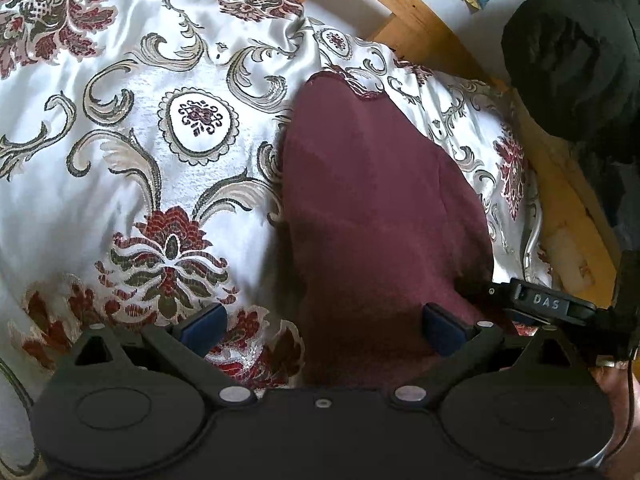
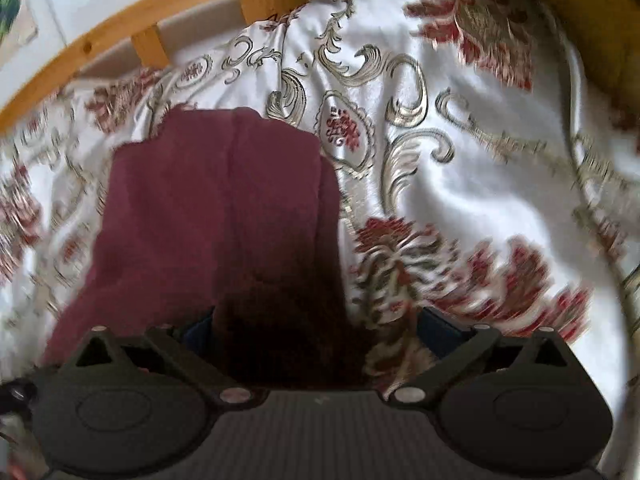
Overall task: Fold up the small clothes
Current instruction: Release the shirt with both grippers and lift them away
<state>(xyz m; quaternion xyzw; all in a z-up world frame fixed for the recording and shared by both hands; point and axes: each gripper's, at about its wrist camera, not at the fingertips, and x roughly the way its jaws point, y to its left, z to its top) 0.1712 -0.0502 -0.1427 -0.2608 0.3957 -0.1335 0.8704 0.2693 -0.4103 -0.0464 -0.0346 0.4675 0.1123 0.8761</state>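
Observation:
A maroon garment (image 1: pixel 372 200) lies folded on a white bedspread with red and grey floral patterns (image 1: pixel 120 160). In the left wrist view my left gripper (image 1: pixel 324 324) is open, low over the garment's near left edge; its right blue pad (image 1: pixel 444 326) rests over the cloth, its left pad (image 1: pixel 204 326) over the bedspread. In the right wrist view, which is blurred, the garment (image 2: pixel 216 208) runs away from my right gripper (image 2: pixel 320 328), which is open over the garment's near right edge. Part of the right gripper (image 1: pixel 552 304) shows beside the left one.
A wooden bed frame (image 1: pixel 420 12) runs along the far side, also in the right wrist view (image 2: pixel 120 28). A black padded object (image 1: pixel 572 60) sits at the right of the bed. The bedspread (image 2: pixel 480 184) is wrinkled.

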